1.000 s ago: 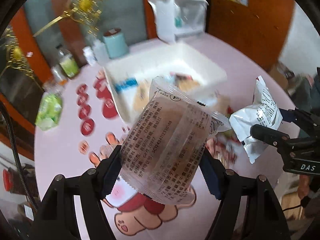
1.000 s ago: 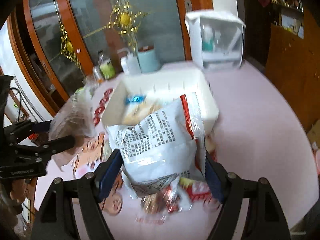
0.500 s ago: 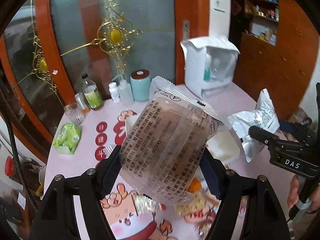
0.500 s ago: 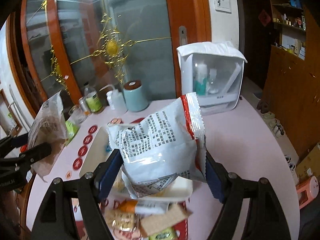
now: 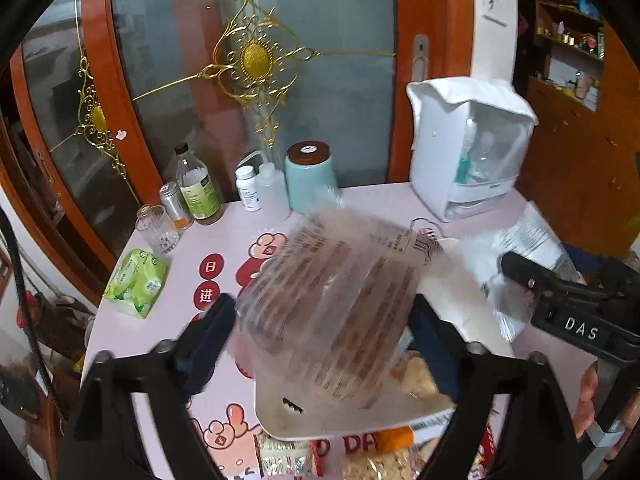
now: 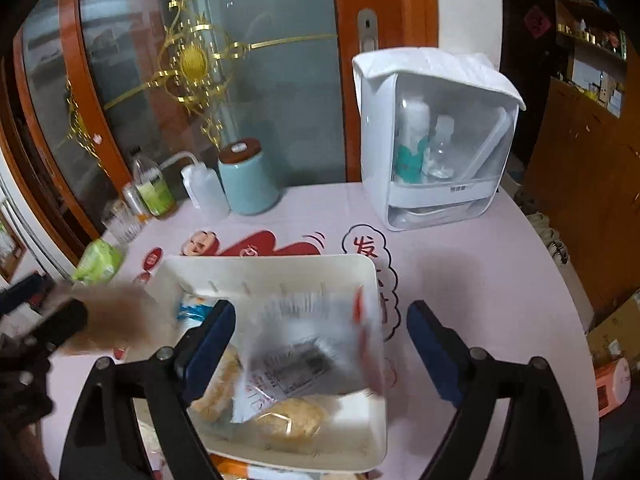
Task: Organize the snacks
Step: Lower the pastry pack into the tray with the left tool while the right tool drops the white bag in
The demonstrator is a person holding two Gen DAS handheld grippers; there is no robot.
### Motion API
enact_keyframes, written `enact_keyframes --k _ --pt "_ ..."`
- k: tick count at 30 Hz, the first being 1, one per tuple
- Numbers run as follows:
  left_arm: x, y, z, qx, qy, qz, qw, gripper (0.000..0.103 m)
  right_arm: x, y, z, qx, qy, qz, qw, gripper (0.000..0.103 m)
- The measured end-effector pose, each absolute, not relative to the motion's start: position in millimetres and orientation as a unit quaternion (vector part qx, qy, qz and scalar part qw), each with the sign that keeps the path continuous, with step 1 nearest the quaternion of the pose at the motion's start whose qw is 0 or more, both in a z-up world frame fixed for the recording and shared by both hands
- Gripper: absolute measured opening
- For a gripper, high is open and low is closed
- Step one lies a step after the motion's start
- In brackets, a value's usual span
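Both grippers have spread wide since half a second ago: the right gripper (image 6: 316,344) has let go of its white packet (image 6: 308,340), now a blur falling into the white bin (image 6: 280,268) beneath, and the left gripper (image 5: 320,340) has released its clear-wrapped cake (image 5: 332,304), blurred between the fingers above the bin's edge. I judge two more snacks sorted. More packets (image 5: 286,458) lie below the left gripper. Ahead stand a teal canister (image 6: 248,178), bottles and a white cabinet (image 6: 436,136), well apart; nothing blocks the drop.
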State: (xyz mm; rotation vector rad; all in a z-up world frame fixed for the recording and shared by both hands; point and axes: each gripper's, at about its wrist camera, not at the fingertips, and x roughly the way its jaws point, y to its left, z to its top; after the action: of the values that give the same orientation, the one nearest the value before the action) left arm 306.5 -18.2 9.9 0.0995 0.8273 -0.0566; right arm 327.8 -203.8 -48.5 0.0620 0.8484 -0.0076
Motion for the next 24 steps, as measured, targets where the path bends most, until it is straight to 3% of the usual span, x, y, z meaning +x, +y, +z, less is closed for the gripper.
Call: enact_keyframes --k 8,24 --pt "313 -6 0 0.026 0.409 -0.014 0.912 0.098 319 -201 -58 0.027 0.421 0.015 0.907 0.090" --pt "264 -18 15 0.026 0.403 -0.034 0.914 0.098 261 -180 -17 -0.014 0.377 0.055 0.925 0.090"
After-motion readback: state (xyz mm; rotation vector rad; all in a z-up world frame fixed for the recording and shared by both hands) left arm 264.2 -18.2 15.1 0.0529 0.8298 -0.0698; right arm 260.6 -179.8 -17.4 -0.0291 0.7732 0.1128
